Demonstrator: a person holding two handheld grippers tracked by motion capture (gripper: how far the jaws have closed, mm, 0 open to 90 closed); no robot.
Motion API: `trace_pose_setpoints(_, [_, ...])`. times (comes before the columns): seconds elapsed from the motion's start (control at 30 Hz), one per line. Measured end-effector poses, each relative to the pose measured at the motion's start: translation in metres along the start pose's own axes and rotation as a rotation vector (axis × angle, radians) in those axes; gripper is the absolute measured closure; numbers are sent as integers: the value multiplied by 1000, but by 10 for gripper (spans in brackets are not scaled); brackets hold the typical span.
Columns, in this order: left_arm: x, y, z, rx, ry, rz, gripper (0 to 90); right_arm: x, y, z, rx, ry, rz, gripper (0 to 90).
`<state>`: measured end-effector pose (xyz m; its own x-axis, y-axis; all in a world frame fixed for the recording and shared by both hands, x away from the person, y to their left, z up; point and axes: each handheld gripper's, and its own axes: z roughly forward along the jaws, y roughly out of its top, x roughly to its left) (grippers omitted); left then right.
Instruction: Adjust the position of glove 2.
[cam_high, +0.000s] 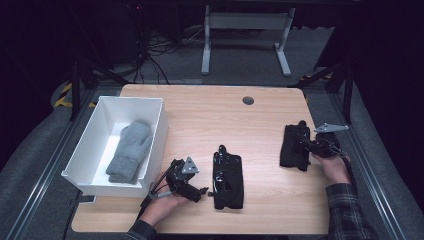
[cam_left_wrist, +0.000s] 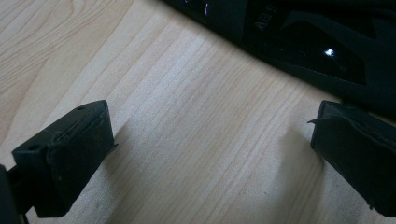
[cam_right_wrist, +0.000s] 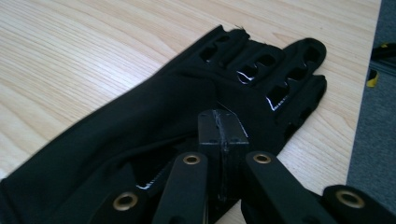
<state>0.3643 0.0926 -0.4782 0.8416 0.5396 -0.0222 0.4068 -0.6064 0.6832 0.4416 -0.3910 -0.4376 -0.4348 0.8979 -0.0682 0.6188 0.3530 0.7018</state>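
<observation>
From the high view, two black gloves lie on the worktop (cam_high: 210, 117). The right glove (cam_high: 294, 147) sits near the right edge, long axis running roughly away from the person, fingers pointing to the far side. The right tool (cam_high: 309, 142) is right on top of it, coming in from the glove's right side, so that hand is clearly the one for this glove. The middle glove (cam_high: 227, 176) lies parallel to it, well apart, and the left tool (cam_high: 200, 191) rests just beside its left edge, pointing at it. A white bin (cam_high: 160, 127) with a grey mitten (cam_high: 130, 150) inside stands at the left, far from the right glove.

In the left gripper view, the left tool's jaws are spread wide with bare wood between them; the middle glove (cam_left_wrist: 299, 46) lies just past the tips, not between them.

In the right gripper view, the right tool (cam_right_wrist: 223, 135) has its jaws pressed together, tips down on the back of the right glove (cam_right_wrist: 140, 121). I'd guess they pinch a bit of fabric, but I can't tell for sure. The glove's fingers stretch straight ahead of the tips.
</observation>
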Motion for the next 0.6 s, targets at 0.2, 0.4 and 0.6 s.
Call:
trace_pose_setpoints(0.2, [0,0,0,0,0,0,0,-4,-3,11,35,-7,1,900])
trace_pose_setpoints(0.4, [0,0,0,0,2,0,0,0,-3,12,40,1,-13,900])
trace_pose_setpoints(0.6, [0,0,0,0,4,-2,0,16,-1,12,53,30,-71,900])
